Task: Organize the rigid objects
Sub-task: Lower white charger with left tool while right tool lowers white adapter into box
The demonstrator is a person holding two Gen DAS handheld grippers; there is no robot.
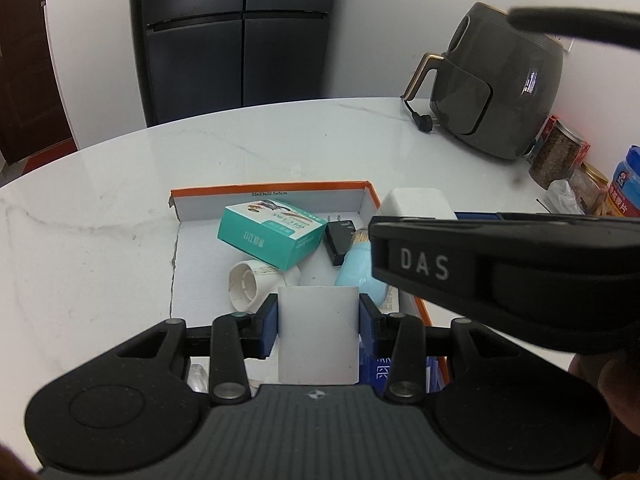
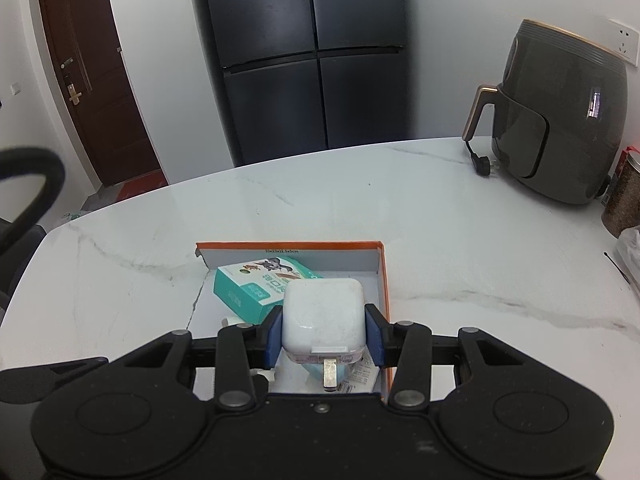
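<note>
The white charger block point(image 2: 324, 316), low in the centre of the right wrist view, is a hard, smooth plastic cube with rounded corners. I judge it light but dense for its bulk, stiff enough to take a firm squeeze, and slick on its glossy faces. The flat opposite sides are the sensible place to hold it, and that is where the right gripper point(image 2: 325, 334) has it: the blue pads press its left and right faces. Its surface is slightly scuffed and greyed, and a metal prong sticks out from the underside toward the camera. It hangs above the near right part of the orange-edged box point(image 2: 382, 276).

The left gripper point(image 1: 318, 322) is clamped on a flat white block point(image 1: 318, 334), at lower centre of the left wrist view. This one is plain, matte and square-edged, rigid too by its look, held on its two side edges over the near end of the same box.

Below them in the box lie a teal carton point(image 1: 272, 238), a small black adapter point(image 1: 340, 240), a pale blue bottle point(image 1: 360, 276) and a white round fitting point(image 1: 250, 284), loosely jumbled. The box rests on a white marble table point(image 1: 100, 220). At the upper right stands a dark air fryer point(image 2: 560, 120), with a tall black refrigerator point(image 2: 308, 60) at top centre behind.
</note>
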